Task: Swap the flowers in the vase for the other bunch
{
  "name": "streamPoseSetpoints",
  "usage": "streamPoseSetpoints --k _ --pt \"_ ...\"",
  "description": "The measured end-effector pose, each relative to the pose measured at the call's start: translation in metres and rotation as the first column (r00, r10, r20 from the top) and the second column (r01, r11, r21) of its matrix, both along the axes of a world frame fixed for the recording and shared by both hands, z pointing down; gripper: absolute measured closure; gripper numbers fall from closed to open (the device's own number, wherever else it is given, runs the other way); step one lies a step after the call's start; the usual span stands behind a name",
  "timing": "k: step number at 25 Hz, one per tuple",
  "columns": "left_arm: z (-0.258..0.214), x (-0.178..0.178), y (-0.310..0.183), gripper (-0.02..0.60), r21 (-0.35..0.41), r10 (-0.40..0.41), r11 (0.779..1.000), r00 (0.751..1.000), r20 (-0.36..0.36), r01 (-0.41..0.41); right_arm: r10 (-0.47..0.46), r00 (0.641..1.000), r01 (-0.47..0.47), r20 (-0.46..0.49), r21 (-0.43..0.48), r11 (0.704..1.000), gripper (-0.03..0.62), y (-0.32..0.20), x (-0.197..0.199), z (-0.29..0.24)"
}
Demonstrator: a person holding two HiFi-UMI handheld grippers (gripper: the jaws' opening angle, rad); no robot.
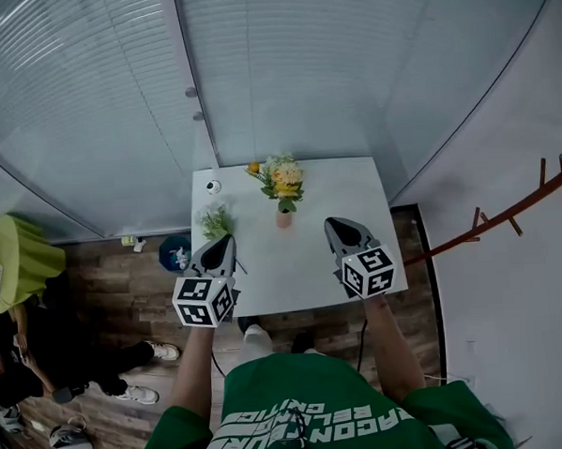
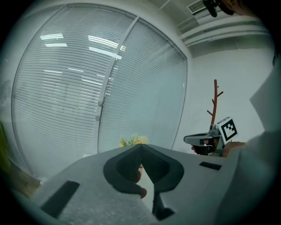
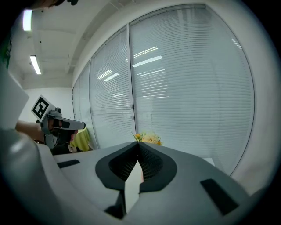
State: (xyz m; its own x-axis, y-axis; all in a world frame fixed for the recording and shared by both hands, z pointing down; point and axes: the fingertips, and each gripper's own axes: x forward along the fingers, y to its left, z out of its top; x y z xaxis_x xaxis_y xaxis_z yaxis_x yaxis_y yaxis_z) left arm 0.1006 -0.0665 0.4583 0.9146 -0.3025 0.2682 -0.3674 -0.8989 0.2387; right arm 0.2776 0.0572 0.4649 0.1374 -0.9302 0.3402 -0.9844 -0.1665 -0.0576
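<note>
A small pink vase [image 1: 283, 218] with yellow and white flowers [image 1: 281, 180] stands near the far middle of the white table [image 1: 302, 265]. A second, greenish-white bunch [image 1: 215, 219] lies flat on the table to its left. My left gripper [image 1: 225, 241] hovers shut and empty just in front of that lying bunch. My right gripper [image 1: 336, 225] is shut and empty to the right of the vase, short of it. In the left gripper view the closed tips [image 2: 140, 146] point at the flowers [image 2: 134, 141]. The right gripper view shows the flowers [image 3: 148, 138] just past its closed tips [image 3: 137, 143].
A small white object [image 1: 212, 186] sits at the table's far left corner. Glass walls with blinds [image 1: 254, 70] stand behind the table. A wooden coat rack [image 1: 506, 218] is at the right. At the left are a yellow-green chair [image 1: 20, 261] and a seated person [image 1: 44, 358].
</note>
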Motion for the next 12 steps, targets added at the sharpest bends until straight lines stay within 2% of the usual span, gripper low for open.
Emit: streamPoseSetpoints --k 6,12 --pt "0.014 0.012 -0.044 0.574 -0.023 0.064 0.998 0.998 0.001 -0.064 0.047 0.999 -0.047 0.014 -0.034 0.998 0.58 -0.042 -0.002 0.017" --pt "0.032 0.019 -0.067 0.574 -0.058 0.142 0.988 0.99 0.006 -0.141 0.096 0.995 -0.095 0.019 -0.069 0.993 0.58 -0.065 -0.004 0.035"
